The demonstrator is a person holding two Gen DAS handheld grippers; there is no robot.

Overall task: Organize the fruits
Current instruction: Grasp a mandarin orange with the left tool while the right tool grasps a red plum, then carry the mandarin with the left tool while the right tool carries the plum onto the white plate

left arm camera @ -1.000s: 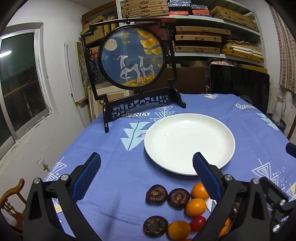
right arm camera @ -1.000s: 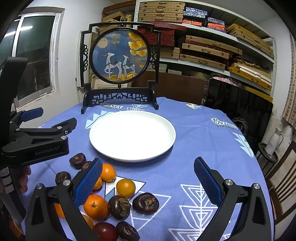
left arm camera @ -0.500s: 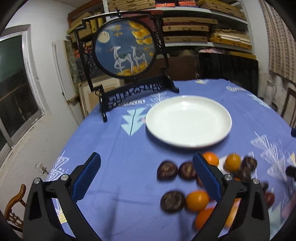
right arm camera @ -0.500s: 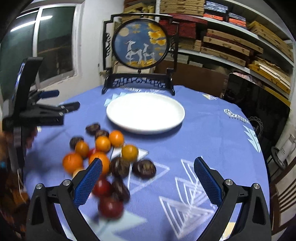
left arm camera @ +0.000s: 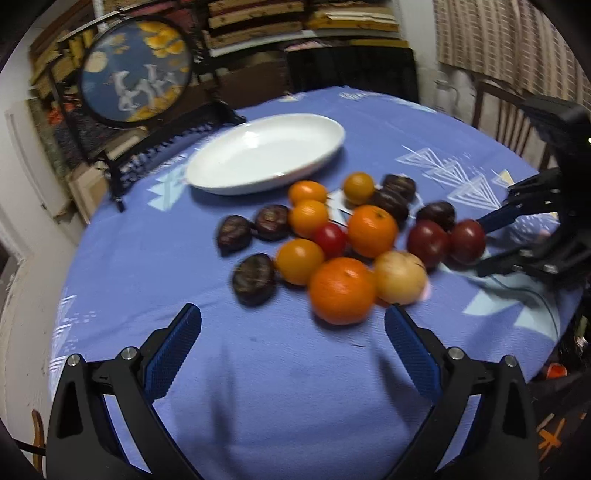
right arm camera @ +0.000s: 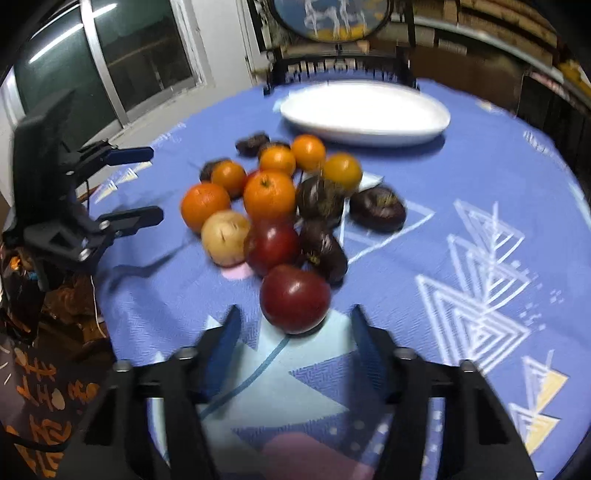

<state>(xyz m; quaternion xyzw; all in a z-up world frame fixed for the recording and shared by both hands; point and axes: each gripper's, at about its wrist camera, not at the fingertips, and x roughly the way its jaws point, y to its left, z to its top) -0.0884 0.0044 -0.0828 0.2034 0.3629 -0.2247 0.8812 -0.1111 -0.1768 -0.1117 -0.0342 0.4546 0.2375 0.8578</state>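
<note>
A pile of fruit lies on the blue tablecloth in front of an empty white plate (left arm camera: 266, 155) (right arm camera: 365, 110): oranges, dark purple fruits, red ones and a pale yellow one (left arm camera: 400, 277). My left gripper (left arm camera: 293, 332) (right arm camera: 140, 184) is open, with nothing between its fingers, just short of a large orange (left arm camera: 341, 290). My right gripper (right arm camera: 293, 325) (left arm camera: 491, 242) is closing its jaws. A dark red fruit (right arm camera: 295, 299) (left arm camera: 467, 240) sits at its fingertips, partly between them, and the pads stay clear of it.
A round deer picture on a black stand (left arm camera: 136, 74) (right arm camera: 332, 18) rises behind the plate. Shelves of boxes fill the back wall, and a window (right arm camera: 110, 55) is on the left. The table edge (left arm camera: 554, 314) curves close to the right gripper.
Both grippers have tilted down and moved in on the fruit pile from opposite sides. The right jaws have narrowed, and the dark red fruit now sits at their tips.
</note>
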